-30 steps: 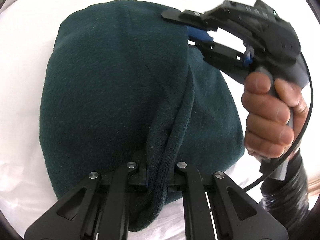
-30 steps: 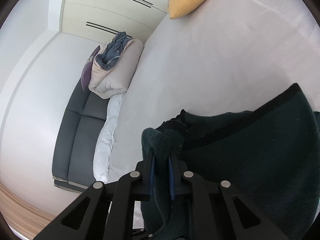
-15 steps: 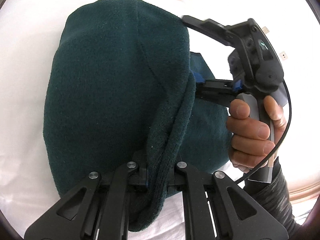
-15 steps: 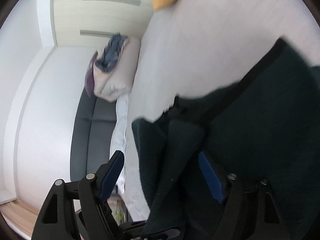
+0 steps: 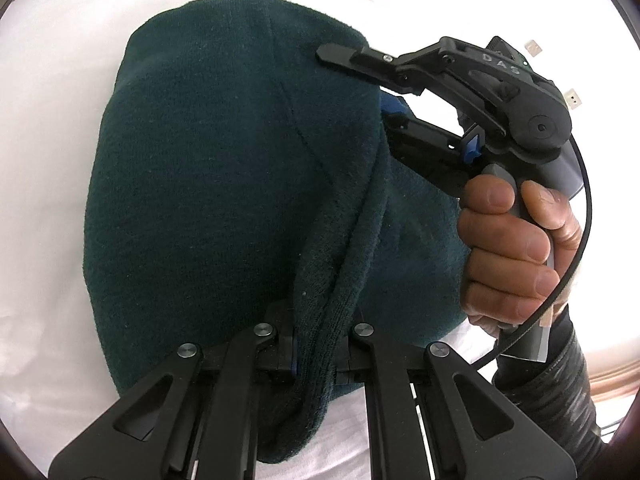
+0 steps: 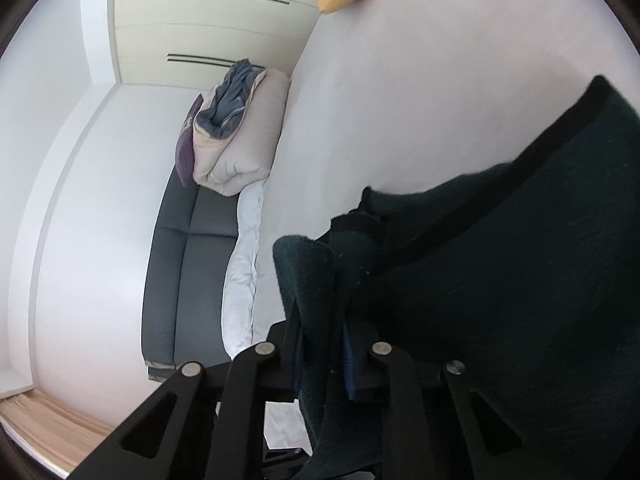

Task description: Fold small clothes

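Your left wrist view is bright and mostly sharp. The white bed sheet (image 5: 48,184) is washed out to near pure white, with glare strongest toward the upper right, so no weave shows there. The dark green garment (image 5: 224,184) keeps its knit texture, and the hand (image 5: 516,248) is evenly lit with soft shadows only.

Your right wrist view is dimmer and flatter. The same garment (image 6: 520,300) reads almost black, its folds hard to separate. The wall (image 6: 80,200) and bed (image 6: 420,100) look grey and smooth.

Both pictures bend straight lines strongly toward the rim, and a dark circular vignette cuts every corner.
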A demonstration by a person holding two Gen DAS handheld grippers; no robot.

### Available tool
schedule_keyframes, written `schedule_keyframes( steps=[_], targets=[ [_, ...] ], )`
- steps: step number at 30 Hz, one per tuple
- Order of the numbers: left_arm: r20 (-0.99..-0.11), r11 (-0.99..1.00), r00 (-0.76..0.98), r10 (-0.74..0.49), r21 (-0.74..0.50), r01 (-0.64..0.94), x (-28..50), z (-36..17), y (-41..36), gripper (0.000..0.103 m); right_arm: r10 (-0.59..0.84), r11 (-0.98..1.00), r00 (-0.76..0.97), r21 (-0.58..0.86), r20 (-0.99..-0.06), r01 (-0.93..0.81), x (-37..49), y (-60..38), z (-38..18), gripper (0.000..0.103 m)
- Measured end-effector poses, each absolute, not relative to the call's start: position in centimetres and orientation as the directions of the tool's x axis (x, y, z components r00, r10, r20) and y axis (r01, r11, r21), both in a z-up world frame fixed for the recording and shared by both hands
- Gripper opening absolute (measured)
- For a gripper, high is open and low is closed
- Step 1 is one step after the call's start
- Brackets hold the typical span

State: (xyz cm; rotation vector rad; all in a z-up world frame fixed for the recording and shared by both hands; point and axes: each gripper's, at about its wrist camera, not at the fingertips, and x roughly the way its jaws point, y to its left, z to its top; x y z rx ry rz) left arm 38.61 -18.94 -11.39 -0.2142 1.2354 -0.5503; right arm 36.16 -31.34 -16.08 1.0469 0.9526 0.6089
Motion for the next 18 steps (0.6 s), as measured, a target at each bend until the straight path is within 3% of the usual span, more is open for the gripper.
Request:
schedule_keyframes(
  steps=[18],
  targets=[
    [-0.854,0.835,0.211,-0.476,-0.364,0.413,37.9,-9.0,-29.0,0.008,0.666,0.651,0.465,0.759,-0.584,0.02,36.4,-38.7,-14.7,0.014]
  ],
)
